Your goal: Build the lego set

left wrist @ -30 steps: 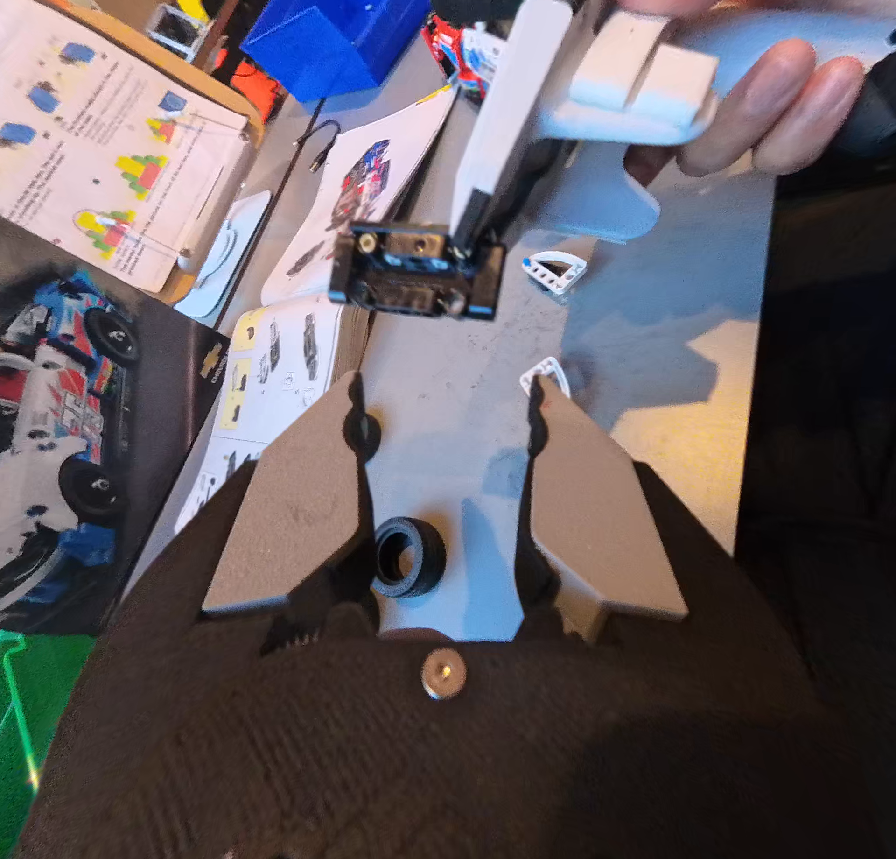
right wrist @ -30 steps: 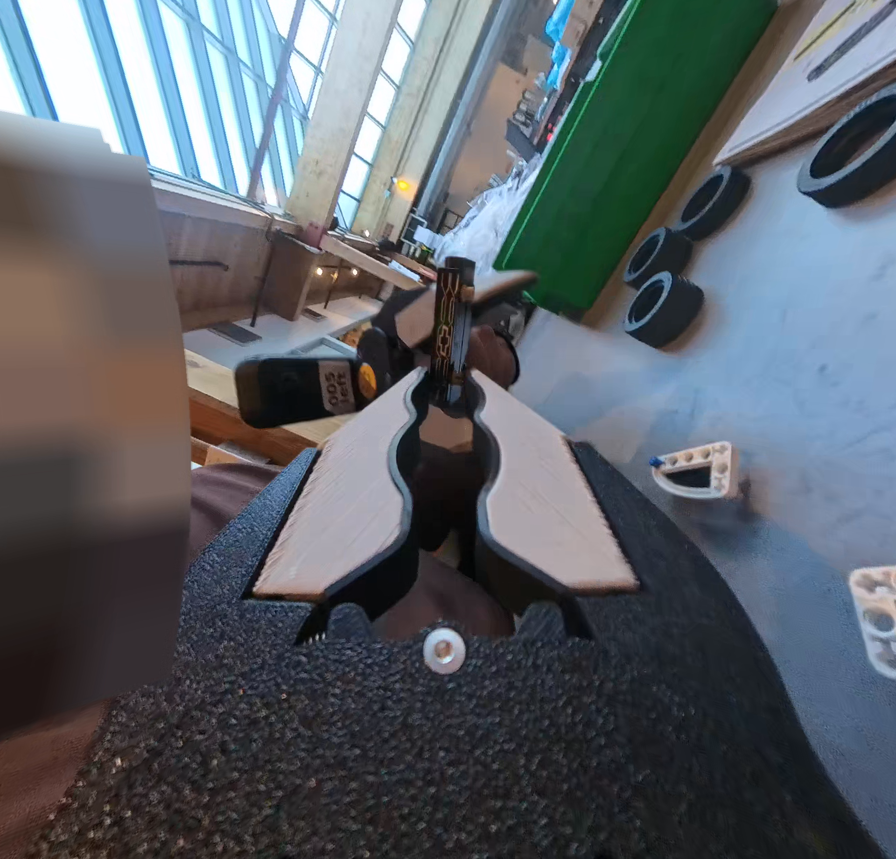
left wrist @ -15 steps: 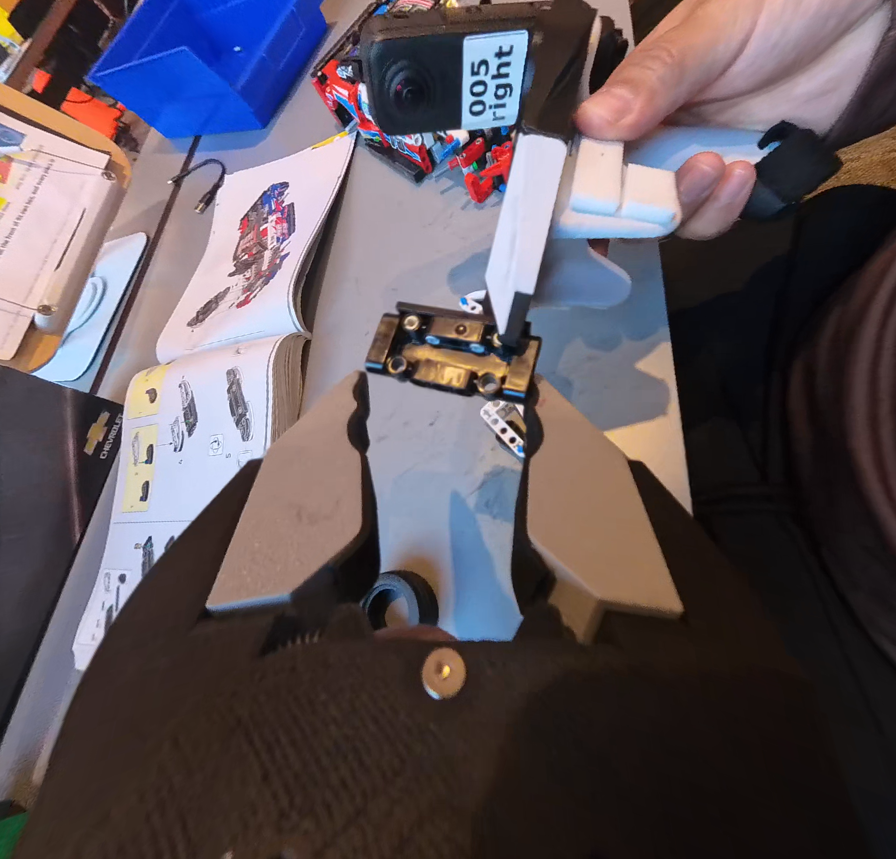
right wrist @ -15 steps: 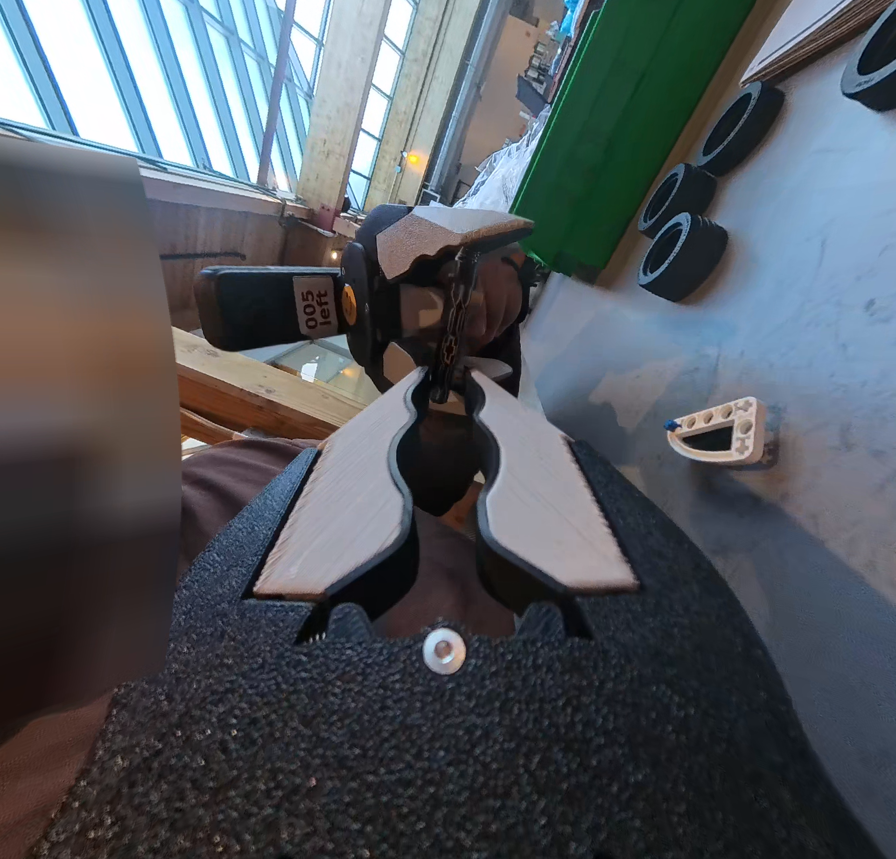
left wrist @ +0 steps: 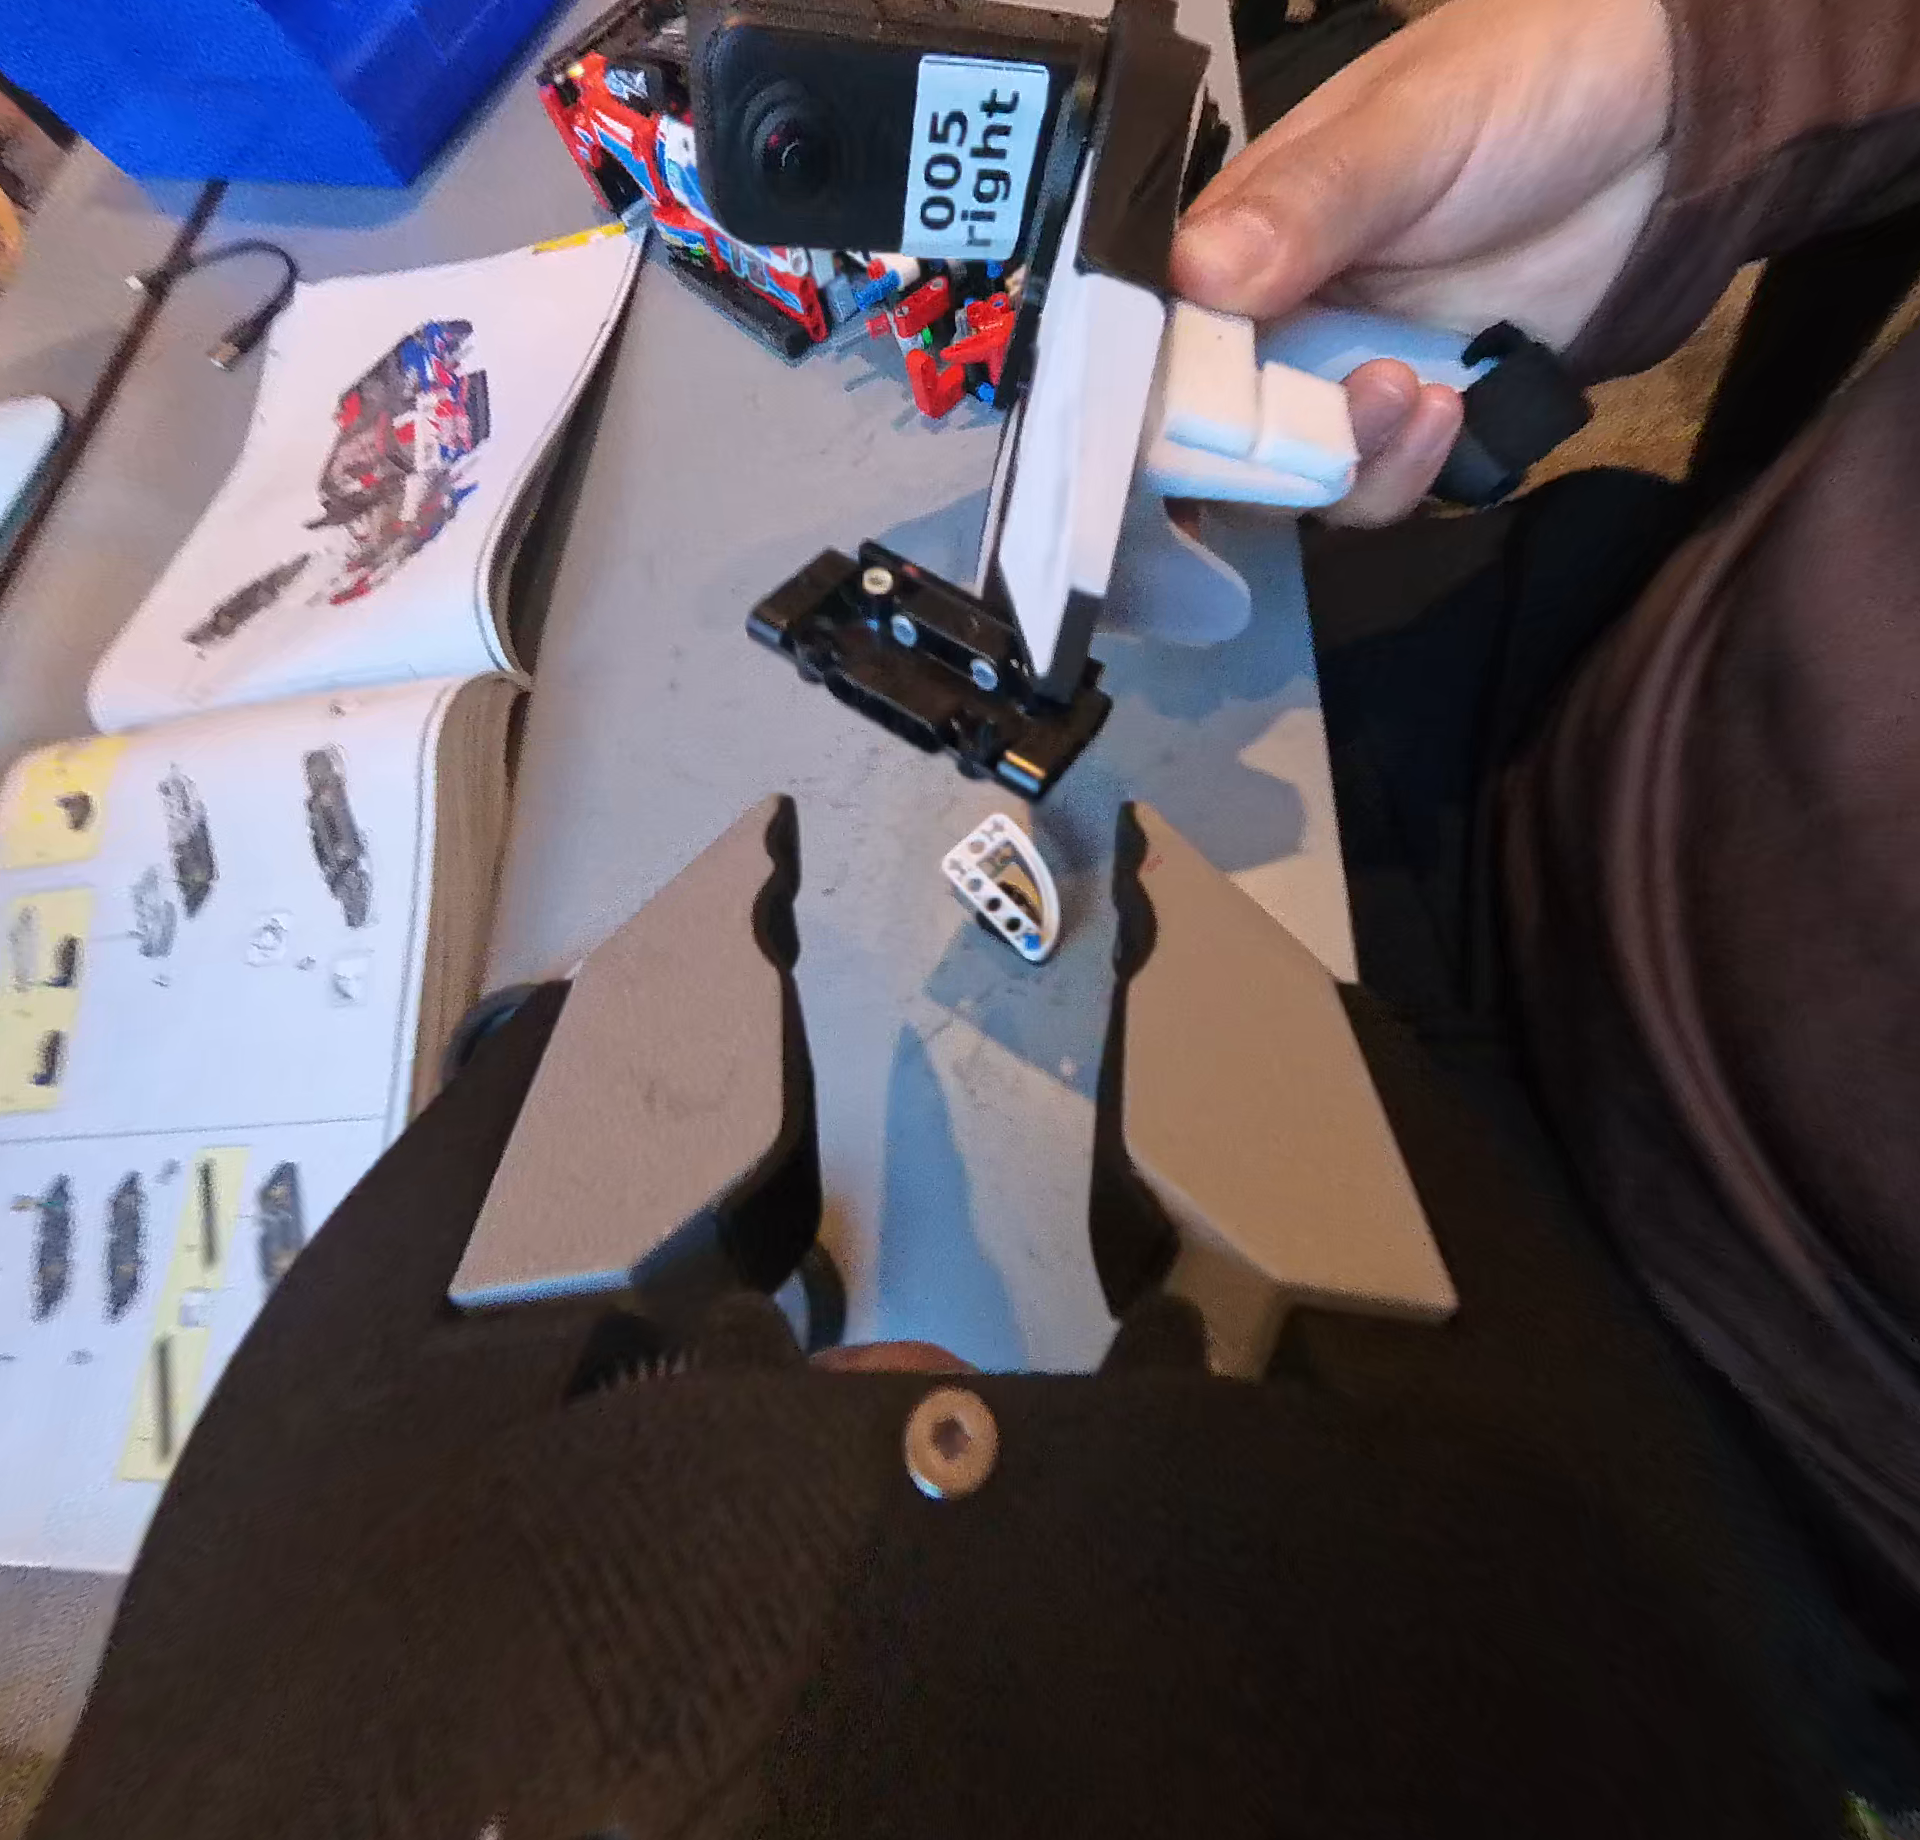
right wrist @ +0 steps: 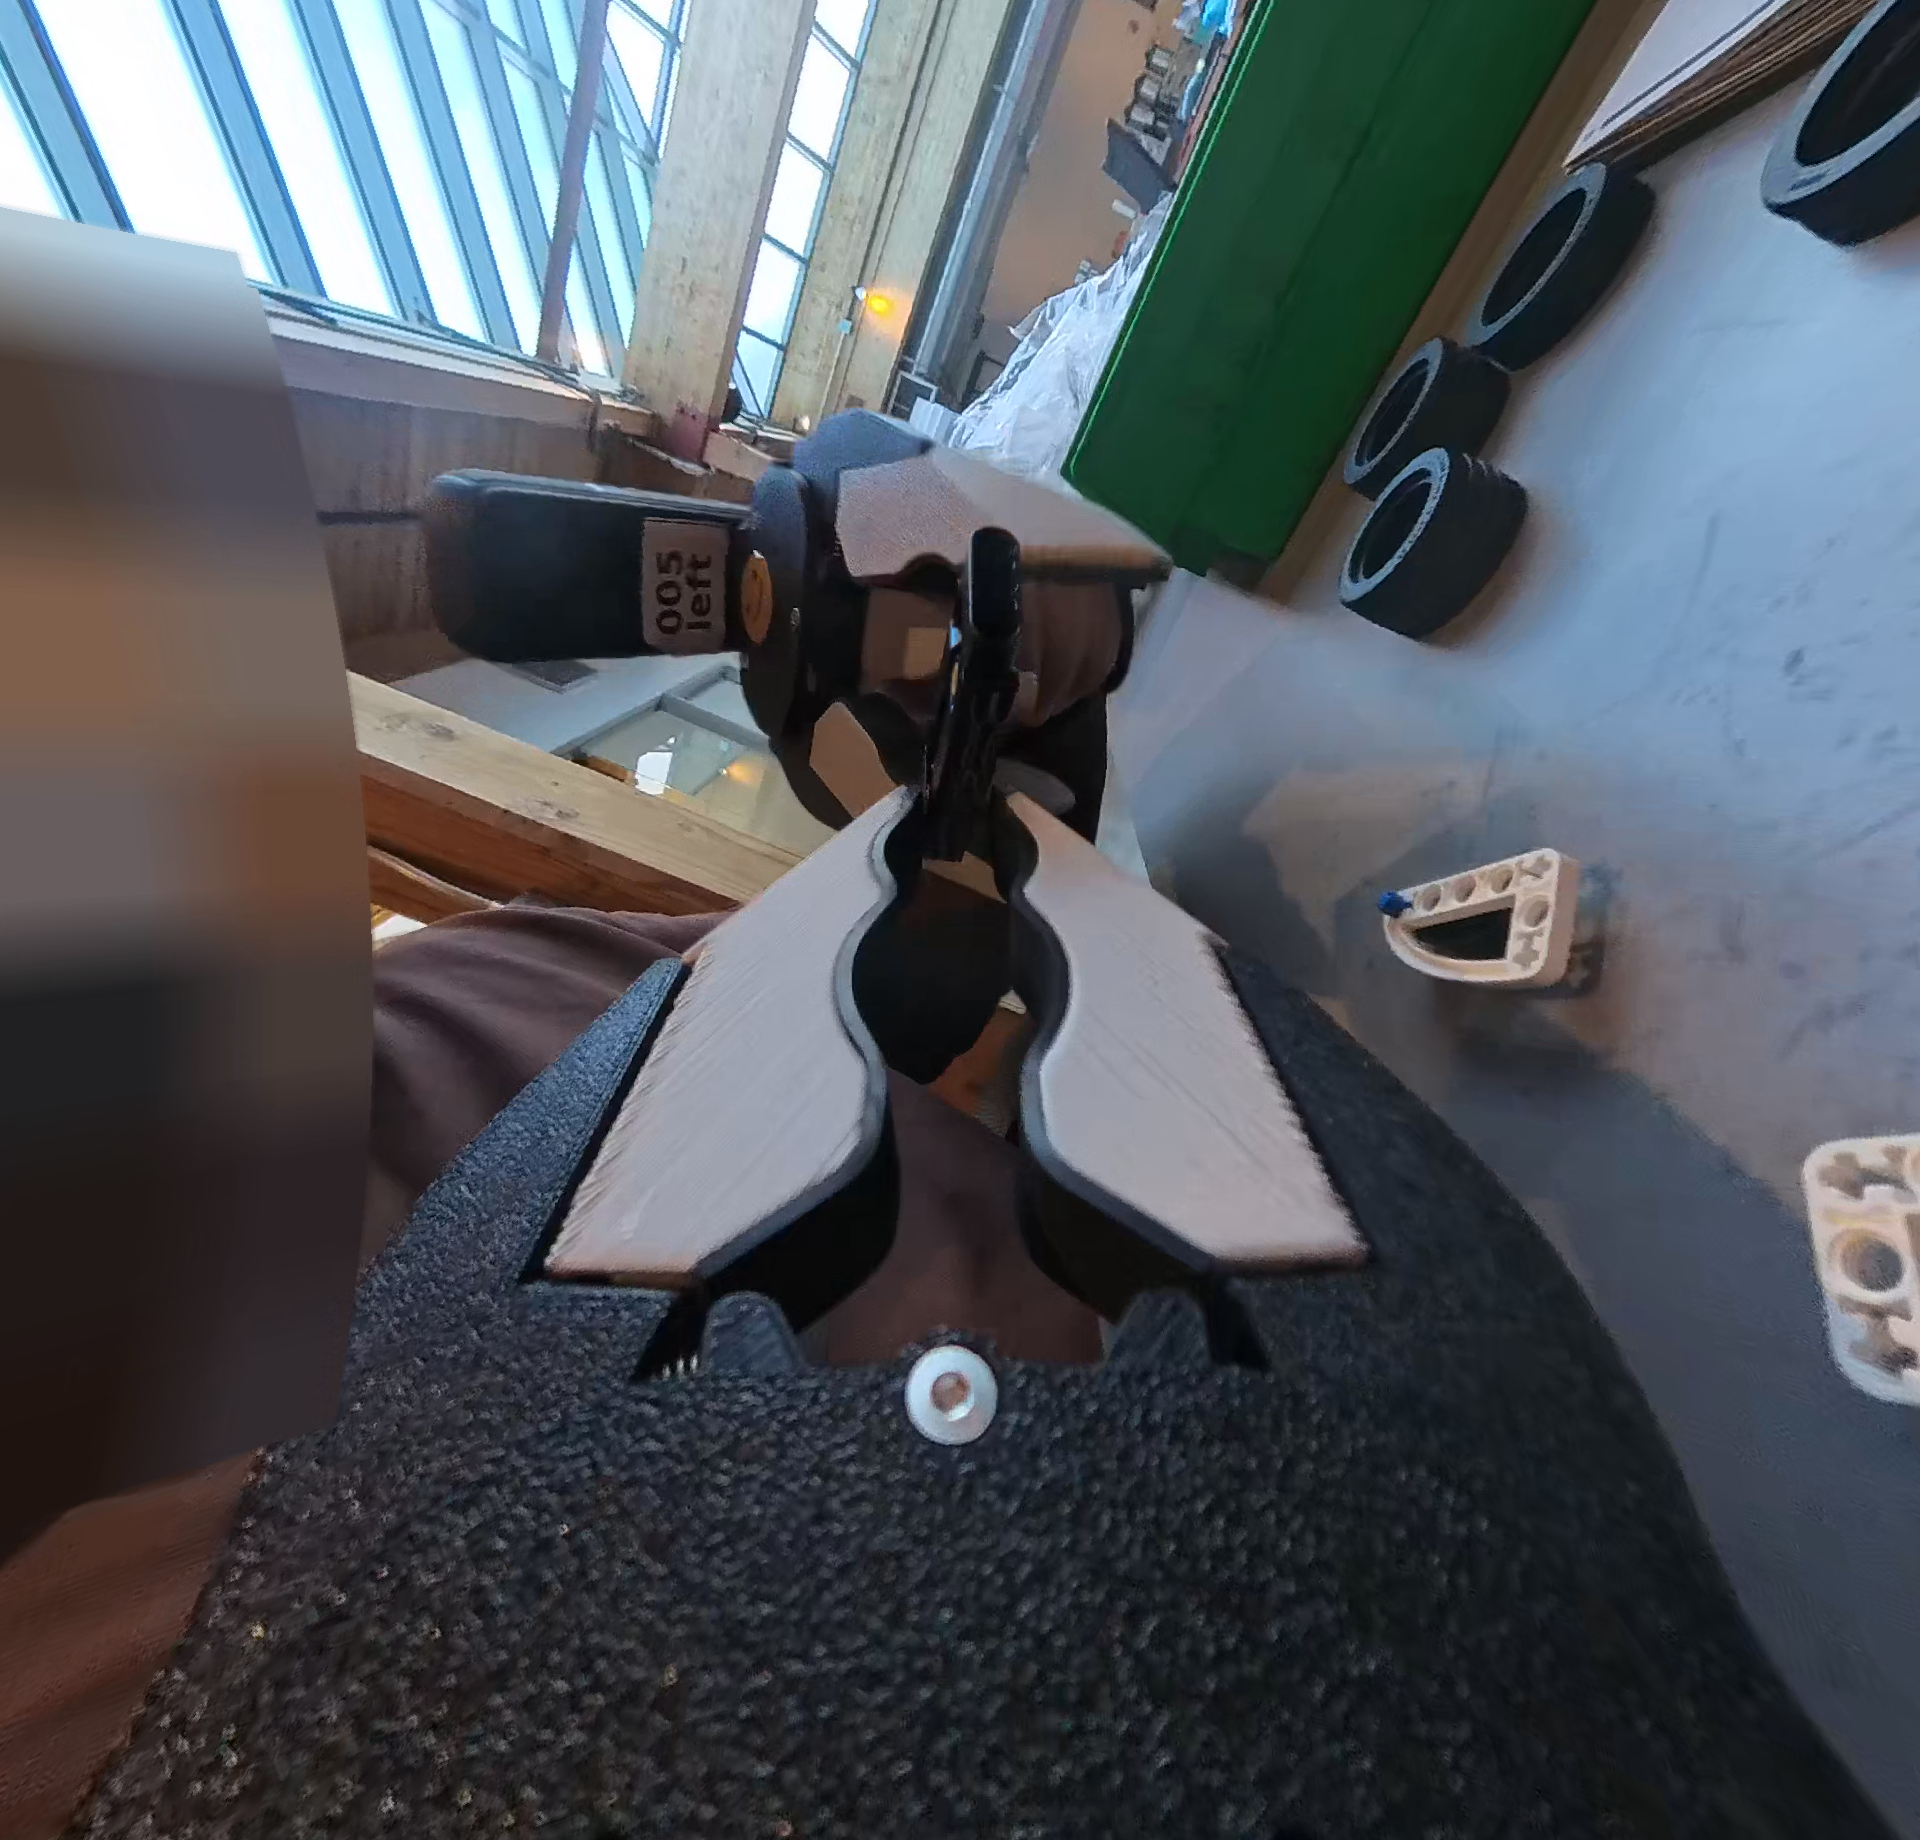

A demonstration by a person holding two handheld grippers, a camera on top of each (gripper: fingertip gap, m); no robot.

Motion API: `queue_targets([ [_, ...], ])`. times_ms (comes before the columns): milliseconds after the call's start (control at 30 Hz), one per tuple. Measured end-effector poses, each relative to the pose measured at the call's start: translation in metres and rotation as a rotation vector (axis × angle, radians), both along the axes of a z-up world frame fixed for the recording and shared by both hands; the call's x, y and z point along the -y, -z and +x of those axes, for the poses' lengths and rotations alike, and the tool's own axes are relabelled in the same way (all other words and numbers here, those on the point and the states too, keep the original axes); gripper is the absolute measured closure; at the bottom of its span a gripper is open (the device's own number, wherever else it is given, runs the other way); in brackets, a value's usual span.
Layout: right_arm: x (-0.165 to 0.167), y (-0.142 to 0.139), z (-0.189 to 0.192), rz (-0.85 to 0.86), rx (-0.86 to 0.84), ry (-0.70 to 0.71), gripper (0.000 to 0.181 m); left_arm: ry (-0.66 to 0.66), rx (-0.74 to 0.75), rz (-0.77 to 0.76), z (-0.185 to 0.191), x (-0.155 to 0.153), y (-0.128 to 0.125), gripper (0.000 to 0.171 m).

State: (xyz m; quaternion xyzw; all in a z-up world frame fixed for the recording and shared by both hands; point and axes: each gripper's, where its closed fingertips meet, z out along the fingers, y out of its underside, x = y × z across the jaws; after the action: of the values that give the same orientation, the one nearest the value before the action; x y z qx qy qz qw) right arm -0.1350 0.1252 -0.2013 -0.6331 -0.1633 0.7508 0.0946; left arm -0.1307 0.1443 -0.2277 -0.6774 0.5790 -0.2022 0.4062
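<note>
right gripper point(right wrist: 961, 814) pinching black lego frame point(left wrist: 925, 663) above table point(left wrist: 727, 460) | left gripper point(left wrist: 951, 855) wide, empty | white curved piece point(left wrist: 1003, 886) between its fingertips

Daylight floods through tall glazed windows point(right wrist: 312, 128) at the upper left of the right wrist view, washing the panes almost white. A warm patch of sun falls on the grey tabletop point(left wrist: 1304, 855) at centre right of the left wrist view, where dark, soft-edged shadows spread beneath the held tools. Wide-angle distortion bends lines toward every frame edge. The open white instruction booklet point(left wrist: 260, 959) at left smears with blur, and foreground black housings read soft.
</note>
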Motion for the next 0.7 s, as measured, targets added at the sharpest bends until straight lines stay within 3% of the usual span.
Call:
queue_targets([
  [100,-0.003,0.000,0.002,-0.015,-0.008,0.015,0.170,-0.066,0.089,-0.044,-0.002,0.004,-0.005,0.123],
  [200,-0.004,0.001,0.000,-0.050,-0.021,0.014,0.170,-0.207,0.110,0.096,-0.004,-0.002,-0.011,0.124],
  [433,-0.003,0.003,-0.005,-0.110,-0.023,-0.008,0.169,-0.248,-0.239,0.564,-0.014,-0.003,-0.003,0.136],
  [700,-0.007,0.007,-0.005,-0.135,0.000,0.019,0.169,-0.221,-0.387,0.907,-0.009,-0.015,-0.004,0.140],
])
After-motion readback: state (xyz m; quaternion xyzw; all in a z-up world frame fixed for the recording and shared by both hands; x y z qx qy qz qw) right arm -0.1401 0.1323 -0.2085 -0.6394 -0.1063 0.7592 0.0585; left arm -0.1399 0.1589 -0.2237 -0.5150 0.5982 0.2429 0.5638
